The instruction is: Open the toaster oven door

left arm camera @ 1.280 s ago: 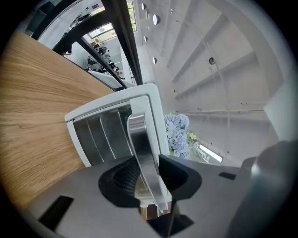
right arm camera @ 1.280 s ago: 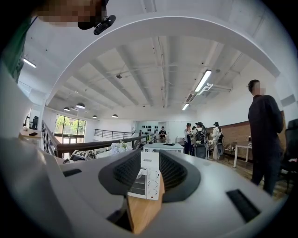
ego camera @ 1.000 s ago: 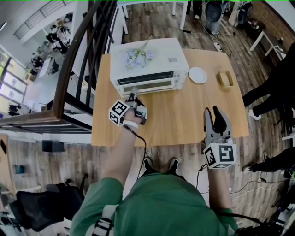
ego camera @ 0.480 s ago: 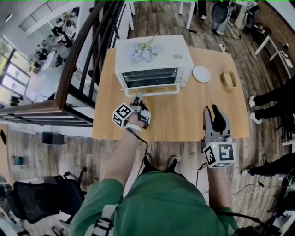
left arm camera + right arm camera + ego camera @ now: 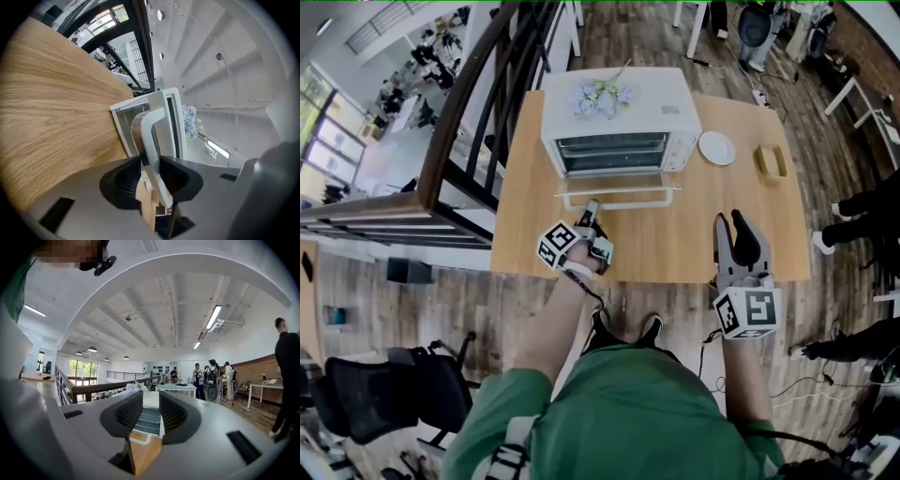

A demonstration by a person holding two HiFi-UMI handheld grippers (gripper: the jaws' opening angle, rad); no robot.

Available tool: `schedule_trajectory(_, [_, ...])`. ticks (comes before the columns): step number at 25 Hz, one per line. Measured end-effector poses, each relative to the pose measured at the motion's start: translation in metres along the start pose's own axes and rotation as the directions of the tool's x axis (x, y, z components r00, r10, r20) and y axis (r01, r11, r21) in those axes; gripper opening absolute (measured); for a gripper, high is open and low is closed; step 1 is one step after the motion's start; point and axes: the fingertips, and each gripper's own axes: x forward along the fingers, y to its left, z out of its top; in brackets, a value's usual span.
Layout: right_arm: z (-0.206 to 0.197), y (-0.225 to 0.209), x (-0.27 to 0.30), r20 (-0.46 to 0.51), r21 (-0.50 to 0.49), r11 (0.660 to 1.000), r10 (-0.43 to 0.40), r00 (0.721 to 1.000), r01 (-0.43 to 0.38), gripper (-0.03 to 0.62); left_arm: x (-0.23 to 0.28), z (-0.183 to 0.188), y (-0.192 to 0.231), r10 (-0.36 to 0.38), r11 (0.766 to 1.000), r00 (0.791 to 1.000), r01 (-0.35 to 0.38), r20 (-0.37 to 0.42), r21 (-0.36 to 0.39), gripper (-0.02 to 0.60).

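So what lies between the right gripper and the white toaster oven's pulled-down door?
Only bare light wooden tabletop, as the head view shows; the open, empty right gripper is apart from the white toaster oven's glass door.

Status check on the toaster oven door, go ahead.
Left claw clamped on door handle. Right claw open, empty, over table's near edge. Toaster oven door swung down, open. Nothing blocking it; plate off to the right.
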Motion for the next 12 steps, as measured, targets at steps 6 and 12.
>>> schedule_trajectory(6, [0.002,0.007,-0.002,-0.004,-0.006,1.000,0.013,1.000,-0.013,0.123,-0.016,-0.014,0.026,0.057,0.998,0.998,-0.057,-0.019,-0.003,0.124])
schedule_trajectory(12, [-0.001,0.007,-0.007,-0.018,-0.012,1.000,0.009,1.000,-0.009,0.123,-0.022,-0.025,0.046,0.084,0.996,0.996,-0.084,-0.030,0.003,0.120])
